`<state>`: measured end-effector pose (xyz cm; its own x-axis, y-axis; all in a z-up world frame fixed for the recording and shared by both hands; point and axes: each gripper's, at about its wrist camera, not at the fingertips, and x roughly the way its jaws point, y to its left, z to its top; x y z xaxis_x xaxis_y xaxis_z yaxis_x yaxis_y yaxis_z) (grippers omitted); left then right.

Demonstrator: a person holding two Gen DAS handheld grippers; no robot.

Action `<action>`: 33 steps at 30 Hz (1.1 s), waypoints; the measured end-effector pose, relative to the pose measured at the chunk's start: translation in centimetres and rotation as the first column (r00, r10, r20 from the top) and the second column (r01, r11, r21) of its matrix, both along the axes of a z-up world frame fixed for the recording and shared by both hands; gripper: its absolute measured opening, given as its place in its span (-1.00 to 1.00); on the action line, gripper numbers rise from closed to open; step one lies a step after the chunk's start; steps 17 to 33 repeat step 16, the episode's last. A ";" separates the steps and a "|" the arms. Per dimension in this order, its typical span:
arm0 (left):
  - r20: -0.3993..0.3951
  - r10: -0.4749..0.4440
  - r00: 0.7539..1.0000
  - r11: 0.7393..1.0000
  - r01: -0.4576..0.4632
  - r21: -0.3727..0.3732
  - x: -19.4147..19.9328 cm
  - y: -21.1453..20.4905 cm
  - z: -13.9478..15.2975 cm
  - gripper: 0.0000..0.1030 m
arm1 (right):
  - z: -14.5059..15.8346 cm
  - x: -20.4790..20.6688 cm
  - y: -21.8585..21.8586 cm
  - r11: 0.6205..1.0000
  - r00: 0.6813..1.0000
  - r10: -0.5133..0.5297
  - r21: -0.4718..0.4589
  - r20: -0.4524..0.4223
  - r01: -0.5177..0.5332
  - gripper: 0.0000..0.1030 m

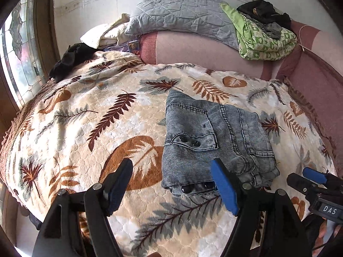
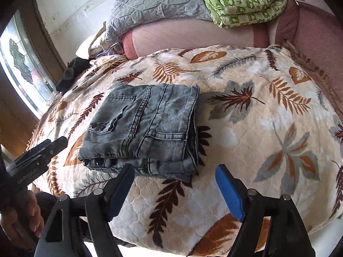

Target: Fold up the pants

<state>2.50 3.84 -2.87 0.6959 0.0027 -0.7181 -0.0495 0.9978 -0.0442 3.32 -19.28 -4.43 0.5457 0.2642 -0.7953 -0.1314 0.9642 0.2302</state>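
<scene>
Grey-blue denim pants [image 1: 214, 141] lie folded into a compact rectangle on the leaf-patterned blanket [image 1: 96, 128]; they also show in the right wrist view [image 2: 148, 128]. My left gripper [image 1: 173, 184] is open and empty, held just in front of the pants' near edge. My right gripper [image 2: 178, 190] is open and empty, also just in front of the pants, slightly to their right. The right gripper shows at the right edge of the left wrist view [image 1: 315, 177], the left gripper at the left edge of the right wrist view [image 2: 38, 152].
A grey quilt [image 1: 182, 15] and a green patterned blanket [image 1: 263, 38] with dark clothes on top lie at the back by the pink headboard [image 1: 203, 51]. A black garment [image 1: 68, 62] sits at the back left near a window [image 1: 19, 64].
</scene>
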 end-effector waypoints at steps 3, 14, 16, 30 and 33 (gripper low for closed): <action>0.004 -0.007 1.000 1.000 0.007 -0.001 -1.1 -0.7 0.5 0.51 | -0.1 -0.8 0.5 1.000 1.000 0.009 -0.025 0.017 -0.009 0.57; 0.039 -0.055 0.998 0.998 0.056 -0.026 -2.5 -2.1 1.9 0.64 | 0.3 -1.8 1.1 0.997 0.999 0.029 -0.072 0.039 -0.026 0.57; 0.052 -0.057 0.997 0.998 0.059 -0.031 -2.4 -2.1 2.2 0.64 | 0.4 -1.7 1.1 0.997 0.999 0.032 -0.071 0.039 -0.029 0.57; 0.052 -0.057 0.997 0.998 0.059 -0.031 -2.4 -2.1 2.2 0.64 | 0.4 -1.7 1.1 0.997 0.999 0.032 -0.071 0.039 -0.029 0.57; 0.052 -0.057 0.997 0.998 0.059 -0.031 -2.4 -2.1 2.2 0.64 | 0.4 -1.7 1.1 0.997 0.999 0.032 -0.071 0.039 -0.029 0.57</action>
